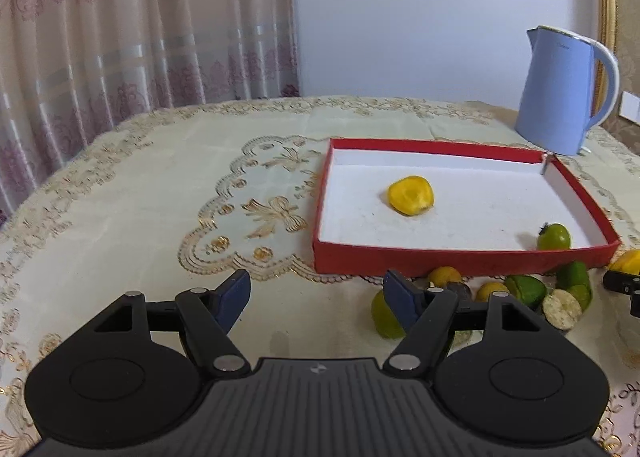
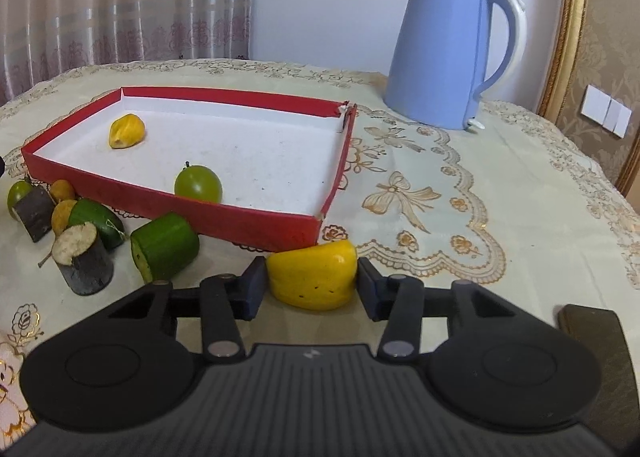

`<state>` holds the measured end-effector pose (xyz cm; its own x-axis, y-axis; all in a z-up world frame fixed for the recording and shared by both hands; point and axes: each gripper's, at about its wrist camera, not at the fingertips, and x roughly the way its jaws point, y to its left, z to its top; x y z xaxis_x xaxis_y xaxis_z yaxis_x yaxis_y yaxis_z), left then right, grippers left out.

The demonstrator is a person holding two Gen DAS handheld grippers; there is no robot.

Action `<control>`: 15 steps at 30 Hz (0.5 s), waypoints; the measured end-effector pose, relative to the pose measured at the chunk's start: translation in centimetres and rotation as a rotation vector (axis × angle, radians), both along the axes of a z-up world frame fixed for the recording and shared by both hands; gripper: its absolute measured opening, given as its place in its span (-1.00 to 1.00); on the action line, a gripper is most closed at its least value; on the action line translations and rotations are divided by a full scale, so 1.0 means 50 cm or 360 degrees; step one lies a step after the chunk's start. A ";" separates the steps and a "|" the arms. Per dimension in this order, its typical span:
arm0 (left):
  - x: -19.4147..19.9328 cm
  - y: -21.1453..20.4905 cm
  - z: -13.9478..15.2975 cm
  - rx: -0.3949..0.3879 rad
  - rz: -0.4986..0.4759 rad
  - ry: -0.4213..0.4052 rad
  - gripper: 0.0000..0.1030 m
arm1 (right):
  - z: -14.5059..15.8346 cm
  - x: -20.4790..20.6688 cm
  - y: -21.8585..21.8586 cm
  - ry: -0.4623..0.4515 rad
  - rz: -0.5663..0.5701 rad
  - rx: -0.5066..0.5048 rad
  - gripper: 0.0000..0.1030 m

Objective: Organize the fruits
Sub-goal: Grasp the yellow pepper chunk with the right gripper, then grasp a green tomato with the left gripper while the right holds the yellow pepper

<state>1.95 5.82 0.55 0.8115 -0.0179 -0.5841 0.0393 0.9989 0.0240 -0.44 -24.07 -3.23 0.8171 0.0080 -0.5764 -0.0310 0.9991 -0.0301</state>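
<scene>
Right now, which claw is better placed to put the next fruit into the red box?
The right claw: its fingers flank the yellow fruit piece just outside the red box. The left claw is open with nothing between its fingers.

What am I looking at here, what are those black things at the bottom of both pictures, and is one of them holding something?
Those black shapes are two hand-held grippers, each carrying a camera that looks forward along its two fingers. One picture comes from the left gripper, the other from the right gripper.

Both look across a table with an embroidered cloth. On it sits a shallow red box holding a yellow fruit and a round green fruit. A blue kettle stands behind it. More green, yellow and dark cut pieces lie in front of the box.

The left gripper is open and empty. The right one has a yellow piece between its fingers, with both pads against its sides.
</scene>
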 end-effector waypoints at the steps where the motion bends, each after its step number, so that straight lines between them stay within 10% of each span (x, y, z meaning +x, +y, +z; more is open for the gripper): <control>1: -0.002 0.003 -0.002 -0.0020 -0.0016 0.0010 0.42 | 0.005 -0.007 -0.003 -0.0015 -0.0008 0.0010 -0.13; 15: 0.020 -0.048 -0.028 0.0030 -0.0086 0.0082 0.41 | 0.049 -0.073 0.009 -0.0148 0.0050 0.0104 -0.12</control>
